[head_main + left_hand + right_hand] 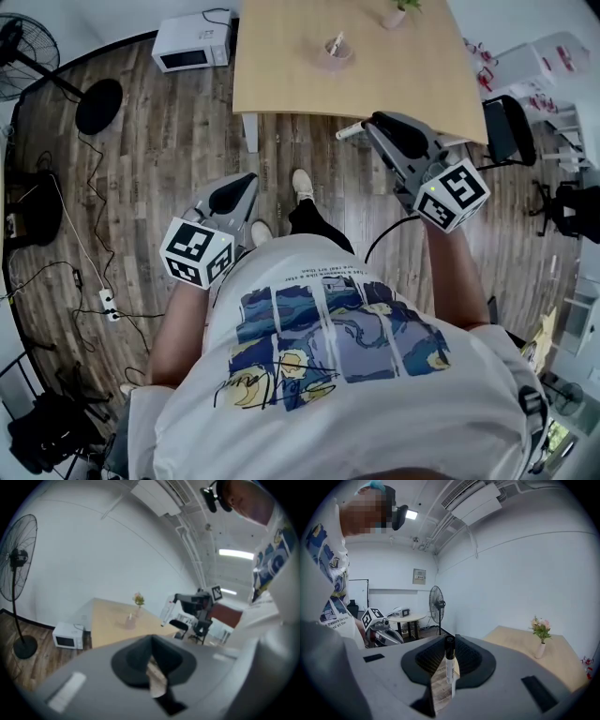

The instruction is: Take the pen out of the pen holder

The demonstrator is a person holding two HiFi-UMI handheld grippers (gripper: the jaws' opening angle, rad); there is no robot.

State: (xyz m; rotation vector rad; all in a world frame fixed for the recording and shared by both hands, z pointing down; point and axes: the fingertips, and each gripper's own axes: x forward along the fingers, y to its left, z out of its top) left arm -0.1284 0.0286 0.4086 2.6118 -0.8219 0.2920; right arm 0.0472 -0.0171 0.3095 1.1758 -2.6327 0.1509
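Left side: microwave (191, 42) on the wood floor by the worktop (281, 75), not part of the task. Left gripper (151, 648) is held low at the person's hip, well short of the worktop; its fingers (136, 658) are pressed together with nothing between them, so it's idle. Centre: the pinkish pen holder (335, 52) stands on the worktop, near a small flower vase (397, 13). A pale stick-shaped thing pokes out of the pen holder, maybe another pen, too small to tell. Right side: right gripper (375, 122) is raised in front of the person, off the worktop's near edge and well apart from the pen holder. Its fingers (471, 660) are pinching the pen (449, 665), white barrel with a black cap, which runs lengthwise along the gap between them with the cap toward the tips. In the head view one end sticks out past the tips. Step judgement: the pen is already out of the holder, so the extraction looks done and this is the carry-away or hold phase. The next move probably calls for keeping the pinch firm and the pen steady, then setting it down somewhere clear or simply ending.
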